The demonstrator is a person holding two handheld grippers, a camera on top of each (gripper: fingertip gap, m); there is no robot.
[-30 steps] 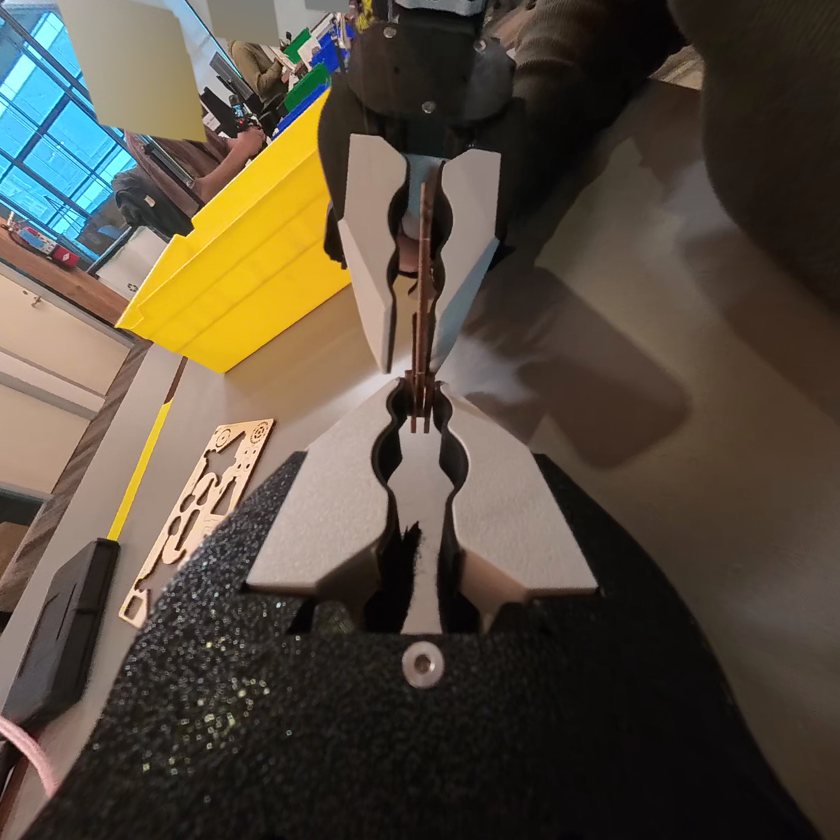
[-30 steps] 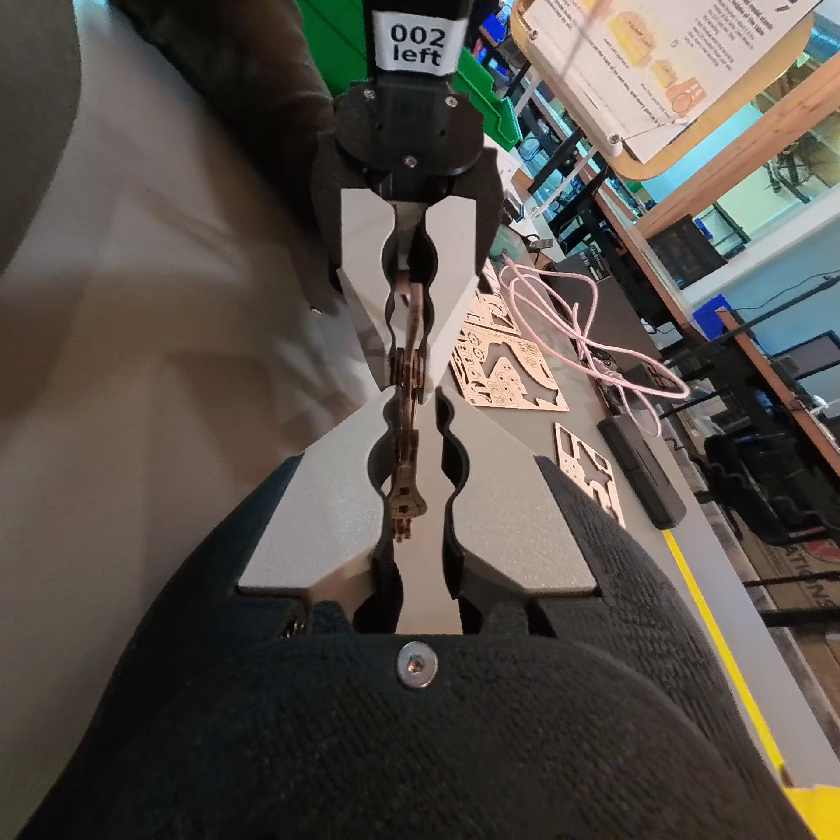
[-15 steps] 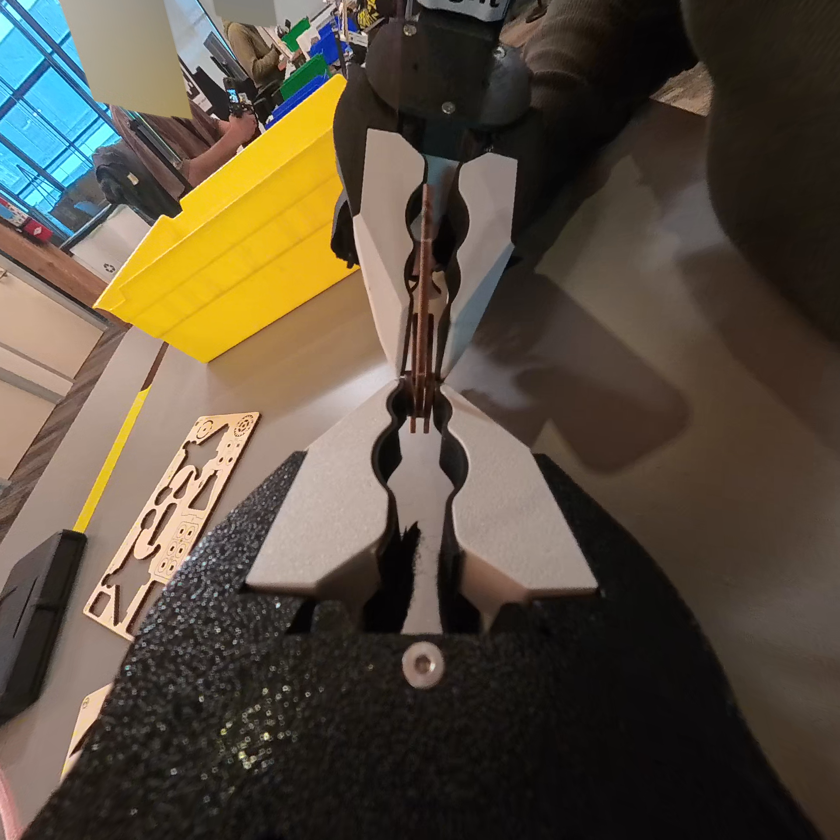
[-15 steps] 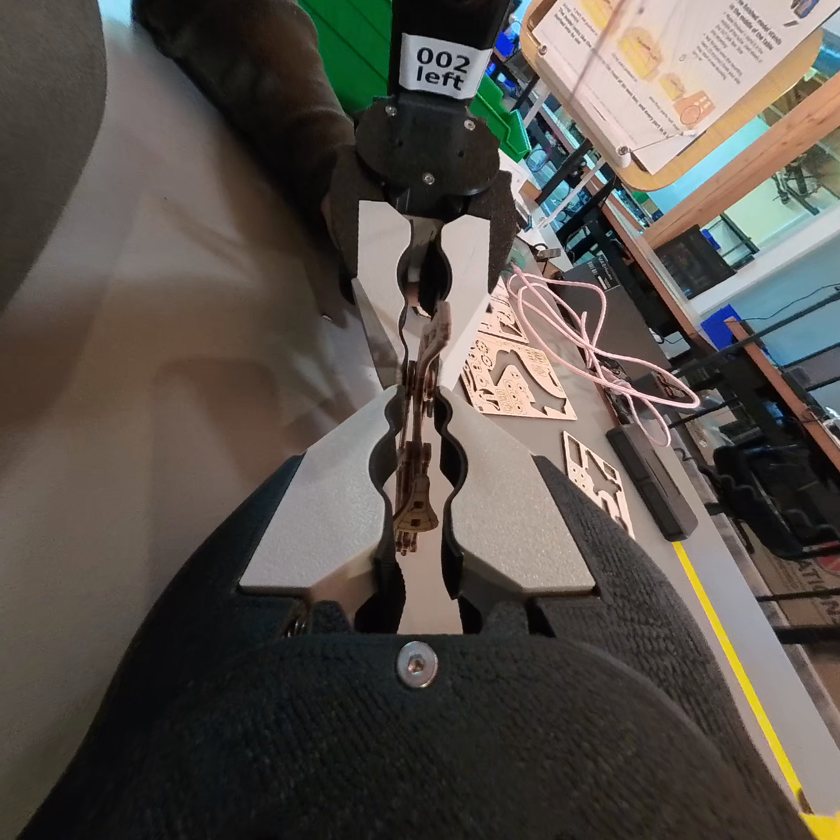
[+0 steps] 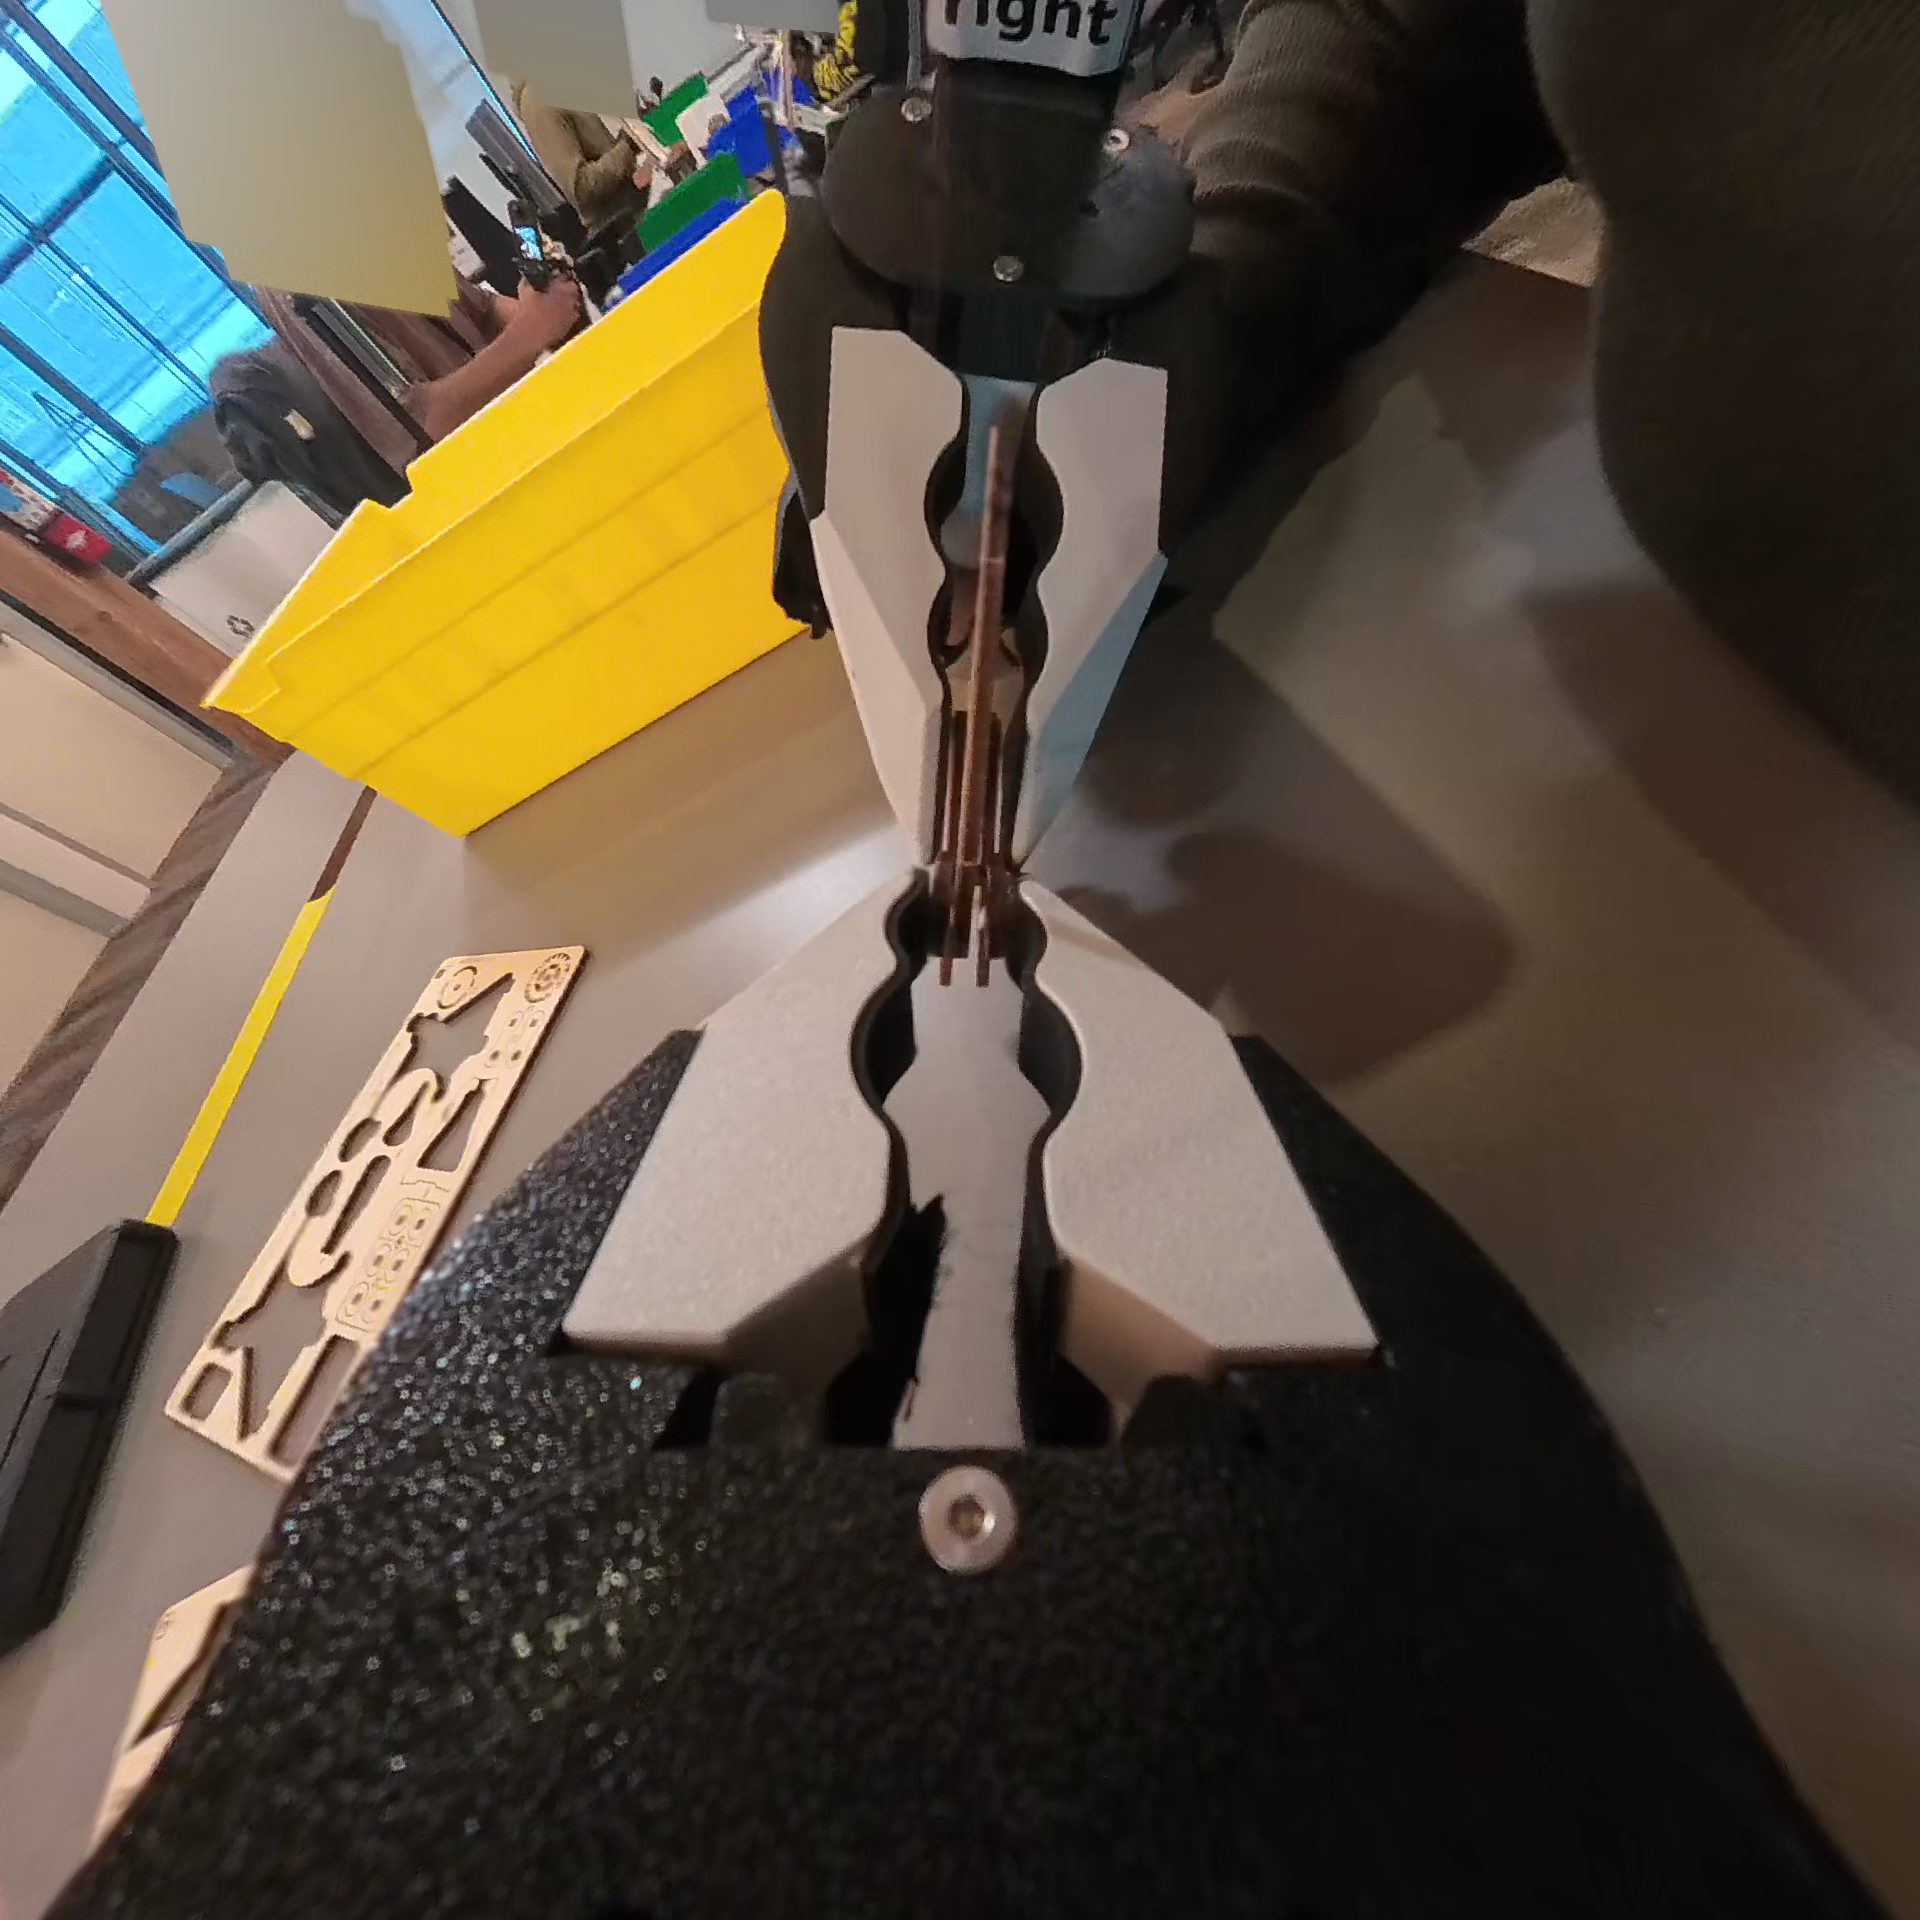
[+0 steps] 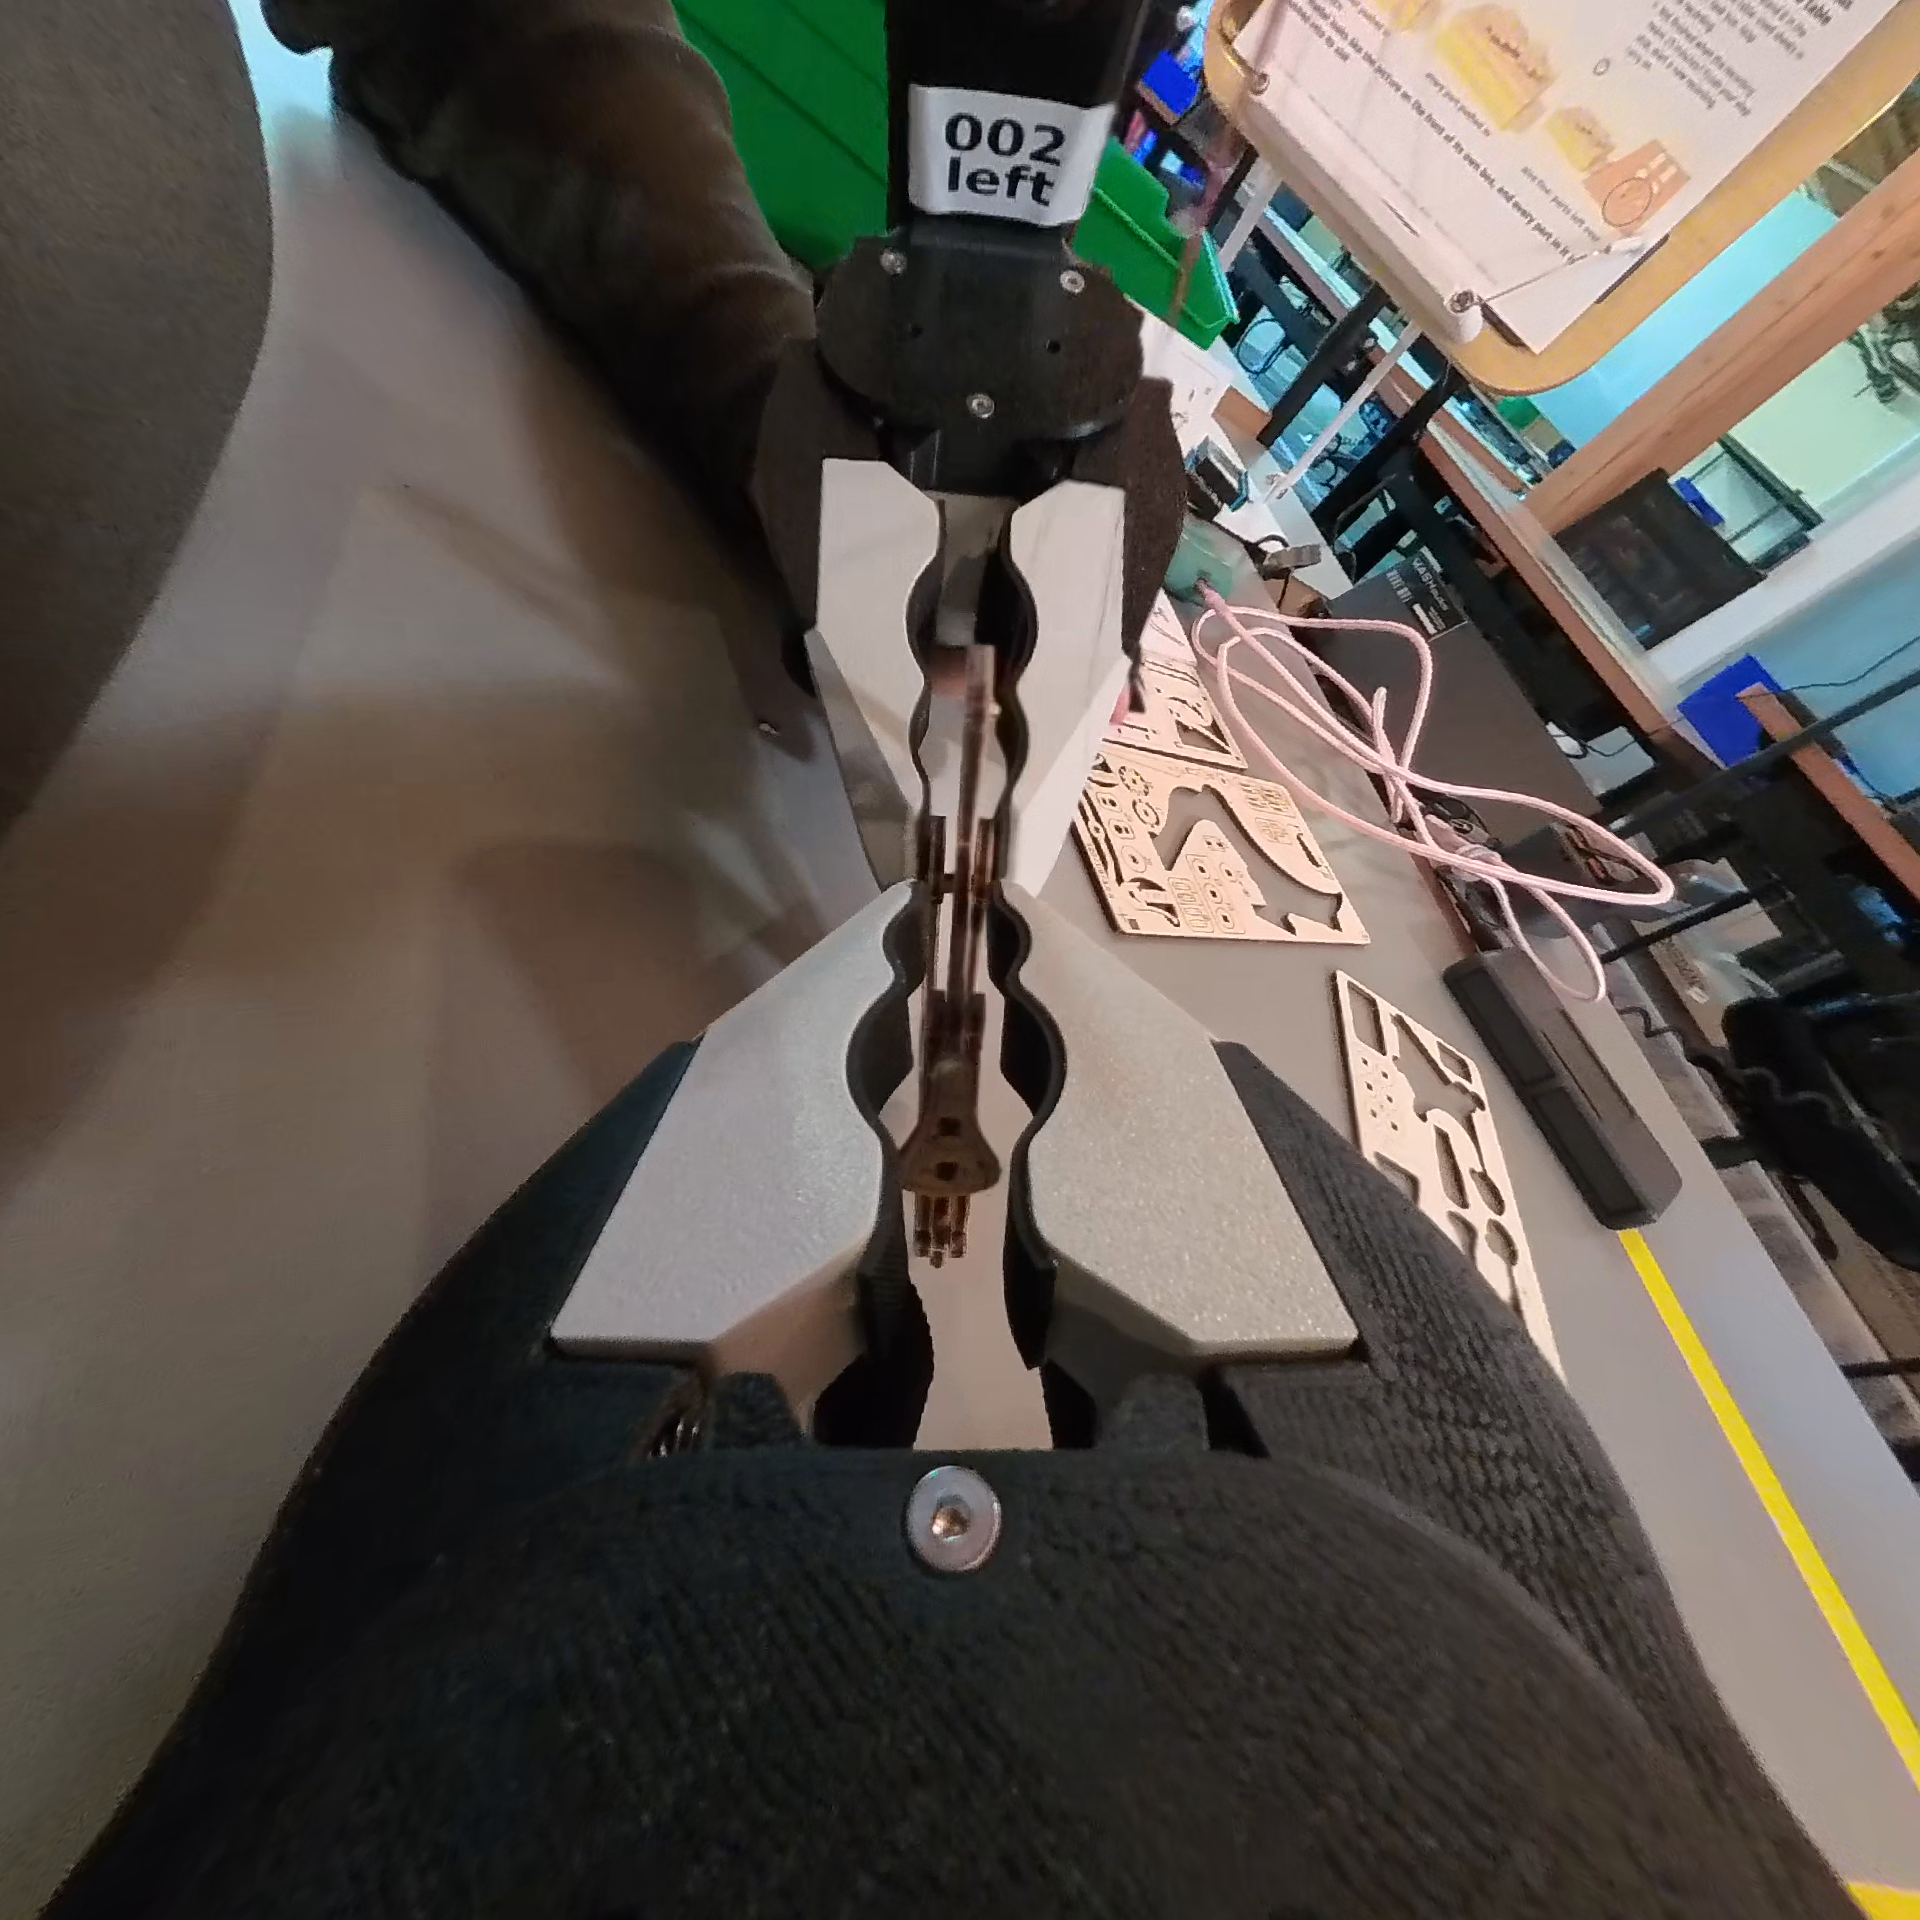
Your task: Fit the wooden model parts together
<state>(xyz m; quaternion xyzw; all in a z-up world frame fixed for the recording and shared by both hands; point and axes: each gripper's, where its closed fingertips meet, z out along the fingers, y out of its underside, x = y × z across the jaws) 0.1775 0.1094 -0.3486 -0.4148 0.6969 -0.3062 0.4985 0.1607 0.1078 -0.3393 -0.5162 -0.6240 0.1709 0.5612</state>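
The two grippers meet tip to tip above the grey table [image 5: 1558, 1299]. In the left wrist view my left gripper [image 5: 968, 899] is shut on the near end of a thin dark wooden model [image 5: 982, 582], seen edge-on. The right gripper [image 5: 971, 842] faces it and is shut on the far end. In the right wrist view my right gripper [image 6: 958, 896] holds the wooden model [image 6: 948, 1153] between its fingers, and a narrow strip runs on into the left gripper [image 6: 956, 831]. The pieces lie in one straight line, joined at the fingertips.
A yellow bin [image 5: 540, 582], a cut-out wooden sheet [image 5: 384, 1195] and a black box [image 5: 62, 1382] lie to the left. The right wrist view shows two more wooden sheets [image 6: 1216, 862] [image 6: 1423, 1122], a pink cable [image 6: 1403, 748], a black device [image 6: 1558, 1091] and green bins [image 6: 810, 125]. The tips of both grippers are at nearly the same place.
The piece in the left gripper was tilted and showed its flat side. It has turned edge-on and now lines up with the piece in the right gripper. Both grippers stay shut.
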